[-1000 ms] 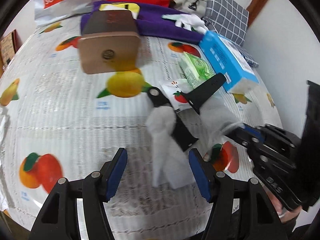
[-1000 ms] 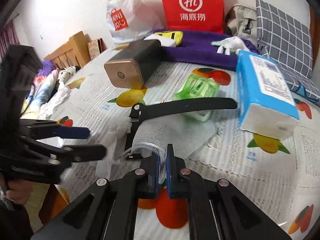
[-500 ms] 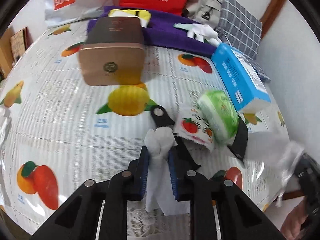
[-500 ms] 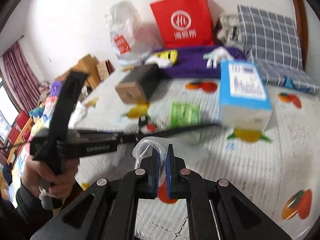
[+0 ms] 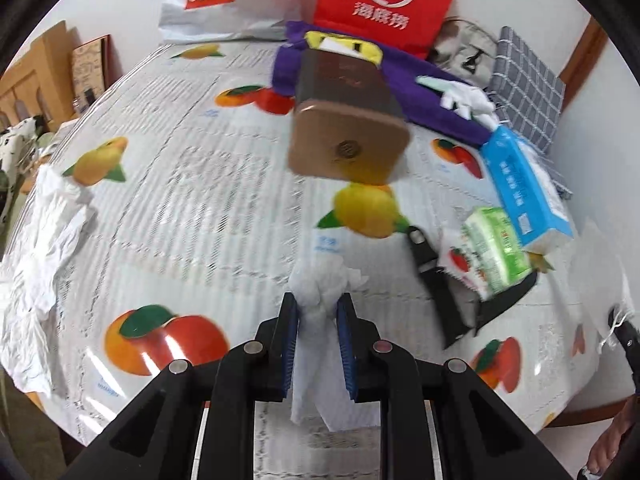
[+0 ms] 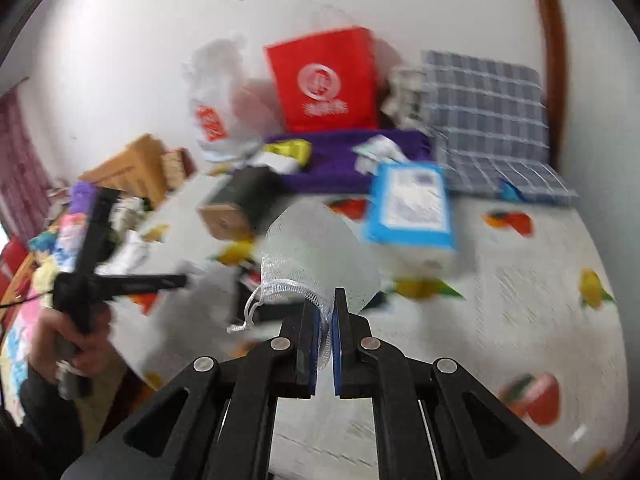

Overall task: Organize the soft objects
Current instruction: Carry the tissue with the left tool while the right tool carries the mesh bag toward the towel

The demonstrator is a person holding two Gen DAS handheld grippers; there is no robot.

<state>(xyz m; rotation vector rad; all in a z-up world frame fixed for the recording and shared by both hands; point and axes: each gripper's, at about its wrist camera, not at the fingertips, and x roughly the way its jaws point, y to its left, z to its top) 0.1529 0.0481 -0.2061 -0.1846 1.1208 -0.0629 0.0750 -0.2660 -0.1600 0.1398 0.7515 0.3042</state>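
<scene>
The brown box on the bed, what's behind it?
Behind the brown box lies a purple plush with a yellow patch, and further back stands a red paper bag. The box covers the plush's middle, so anything tucked there stays hidden.

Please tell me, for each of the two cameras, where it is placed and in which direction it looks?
Left wrist: sits on the left gripper, facing across the fruit-print sheet to the wall; its fingers clamp a white tissue.
Right wrist: sits on the right gripper, raised, facing the same wall; it pinches a mesh bag; the person's left hand shows.
Shared: red bag, blue tissue pack.
</scene>
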